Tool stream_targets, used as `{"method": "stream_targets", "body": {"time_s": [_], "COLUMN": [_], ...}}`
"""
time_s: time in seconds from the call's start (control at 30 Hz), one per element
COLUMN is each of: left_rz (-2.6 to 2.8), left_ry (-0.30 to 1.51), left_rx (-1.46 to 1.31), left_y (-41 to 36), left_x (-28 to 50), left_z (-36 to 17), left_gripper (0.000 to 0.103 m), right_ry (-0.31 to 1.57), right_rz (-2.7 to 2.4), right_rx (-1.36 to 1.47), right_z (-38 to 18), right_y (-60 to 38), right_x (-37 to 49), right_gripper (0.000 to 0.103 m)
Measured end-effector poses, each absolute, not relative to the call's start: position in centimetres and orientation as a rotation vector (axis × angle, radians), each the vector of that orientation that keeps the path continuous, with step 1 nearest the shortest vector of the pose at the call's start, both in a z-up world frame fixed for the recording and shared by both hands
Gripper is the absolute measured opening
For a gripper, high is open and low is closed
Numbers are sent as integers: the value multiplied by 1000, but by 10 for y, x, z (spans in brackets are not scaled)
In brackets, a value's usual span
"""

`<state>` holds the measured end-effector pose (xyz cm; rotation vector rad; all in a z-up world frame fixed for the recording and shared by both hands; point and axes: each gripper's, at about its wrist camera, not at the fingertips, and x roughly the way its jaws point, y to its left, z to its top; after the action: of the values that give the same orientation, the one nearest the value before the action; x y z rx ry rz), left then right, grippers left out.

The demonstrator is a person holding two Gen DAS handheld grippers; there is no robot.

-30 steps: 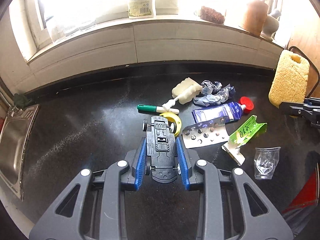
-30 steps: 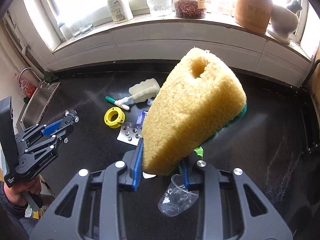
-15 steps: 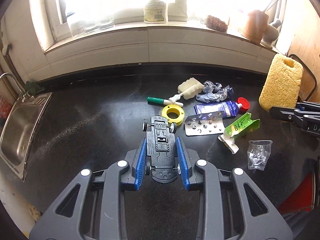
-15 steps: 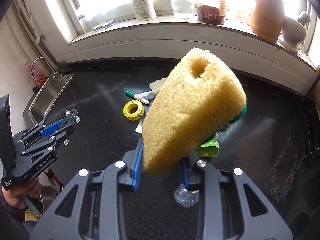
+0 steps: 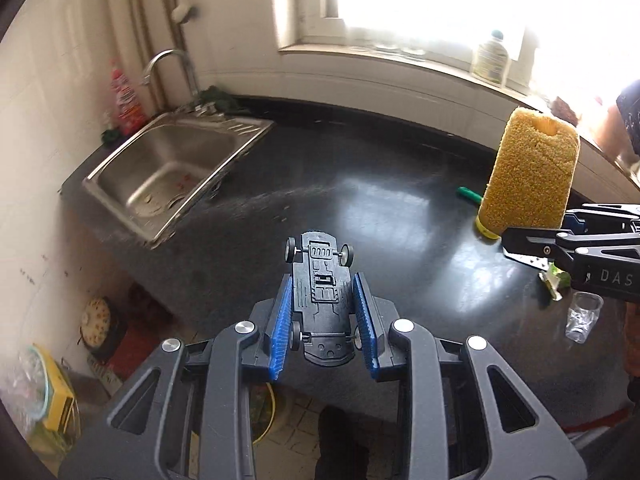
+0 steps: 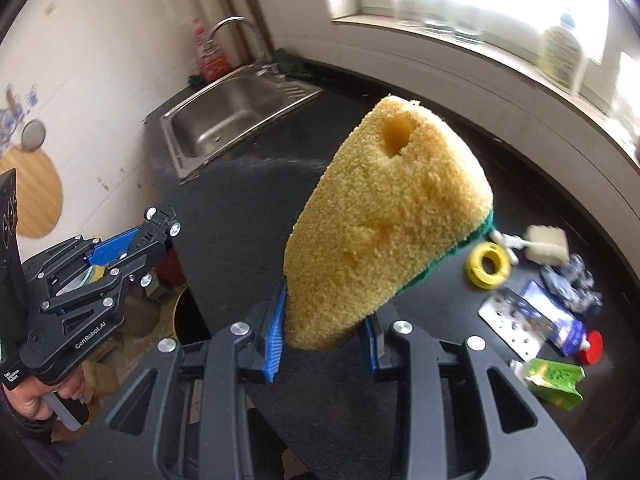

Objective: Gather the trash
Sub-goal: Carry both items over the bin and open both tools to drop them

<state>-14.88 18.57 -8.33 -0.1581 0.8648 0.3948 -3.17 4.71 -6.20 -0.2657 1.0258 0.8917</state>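
Gripping toy car, sponge — seemingly airborne

- Daylight from the window, overexposed to white.
- Glare patches on the black countertop.
- Motion blur on the windowsill bottle and the far-right clutter.
- Fisheye bending, dark vignette at the corners.

One sponge, one toy car.

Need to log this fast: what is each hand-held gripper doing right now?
Left hand-held gripper: shut on the black plastic toy car.
Right hand-held gripper: shut on the yellow foam sponge.
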Motion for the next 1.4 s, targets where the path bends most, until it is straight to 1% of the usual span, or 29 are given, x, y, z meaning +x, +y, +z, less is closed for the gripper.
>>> {"method": "stream_targets", "body": {"time_s": [0.3,0.5,0.73,0.97,1.13,1.27,1.3,1.33,1.37,1.4], "left_rz": [727,843,877,872,858,841,838,830,823,829], "left_ry": [888,903,903,936,960,978,974,971,967,963], "left_rx": [-366,-481,-606,-683,-729,-741,-743,-751,-760,-756], "left_y": [266,294,324,351,368,376,377,378,380,381], "left_x": [-259,-304,-330,-336,-340,-340,-341,-341,-341,-341], "left_z": [-107,-137,-202,-267,-300,-315,-316,-317,-319,-318], "left_gripper": [29,30,30,30,30,30,31,40,47,61], "right_ry": [1062,1085,1104,1114,1154,1158,1154,1153,1151,1146], "right_rz": [1242,1379,1449,1464,1448,1443,1444,1444,1445,1451], "right_rx": [-479,-639,-800,-947,-1015,-1026,-1029,-1036,-1038,-1037], "right_z": [-82,-111,-160,-217,-247,-254,-255,-255,-254,-253], "right_y": [184,249,312,359,377,385,386,388,388,389], "right_x": [-104,-155,-192,-215,-221,-222,-223,-223,-224,-223], "right_gripper": [32,32,32,32,33,34,38,47,51,61]}}
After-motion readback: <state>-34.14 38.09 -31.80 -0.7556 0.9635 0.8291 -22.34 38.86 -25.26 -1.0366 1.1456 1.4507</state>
